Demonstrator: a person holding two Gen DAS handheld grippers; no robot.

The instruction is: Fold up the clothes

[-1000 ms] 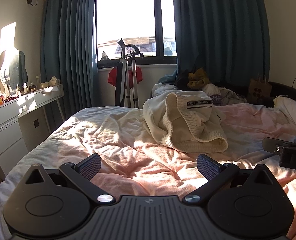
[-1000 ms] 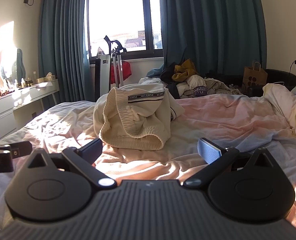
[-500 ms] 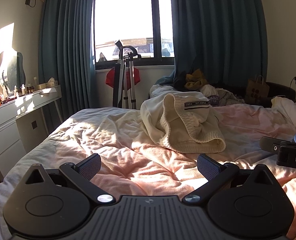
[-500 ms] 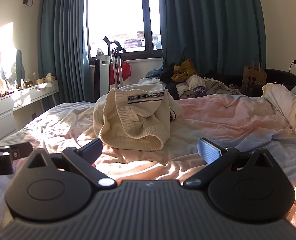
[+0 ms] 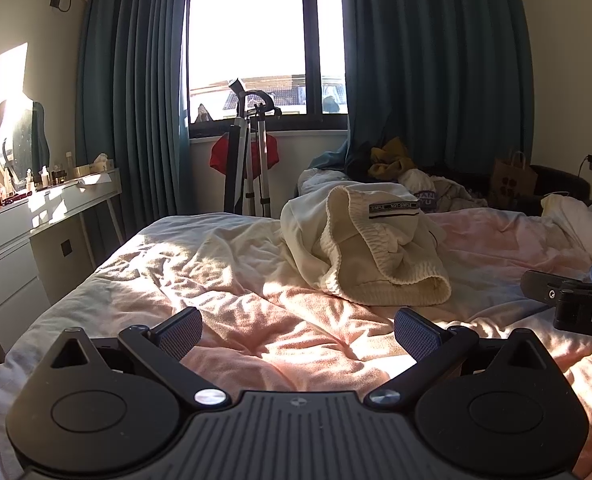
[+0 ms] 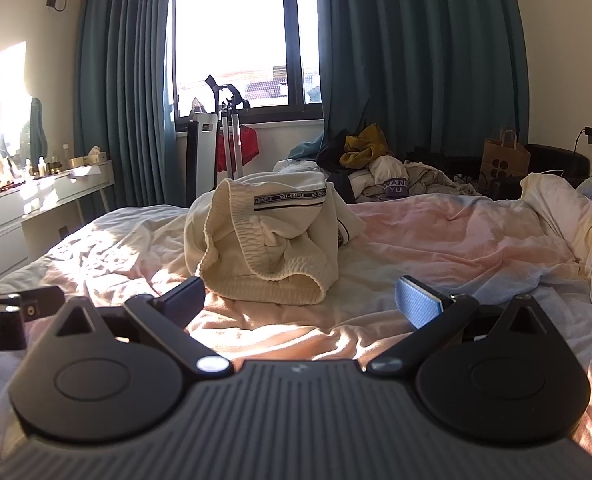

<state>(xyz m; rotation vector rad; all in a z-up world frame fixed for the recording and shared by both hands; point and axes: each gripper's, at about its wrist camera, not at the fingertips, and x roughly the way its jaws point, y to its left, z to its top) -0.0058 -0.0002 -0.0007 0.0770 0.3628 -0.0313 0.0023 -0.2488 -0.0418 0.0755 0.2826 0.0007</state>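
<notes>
– What's near my claws?
– My left gripper (image 5: 298,330) and right gripper (image 6: 300,300) are both wide apart, holding nothing, over the wrinkly pink blanket (image 5: 280,320).
– And the clothes?
– The cream sweatshirt (image 6: 272,236) sits bunched mid-bed, ribbed hem facing me. Only the right view shows the paper bag (image 6: 504,158) clearly, past the clothes pile (image 6: 376,164).

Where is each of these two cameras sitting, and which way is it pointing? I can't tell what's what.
Left wrist view: sits on the left gripper, low over the bed, facing the window; its open fingers frame the bottom, and the right gripper pokes in at the right edge.
Right wrist view: sits on the right gripper, facing the same way; its open fingers show, with the left gripper at the left edge.
Both share the crumpled cream garment, curtains and dresser.
</notes>
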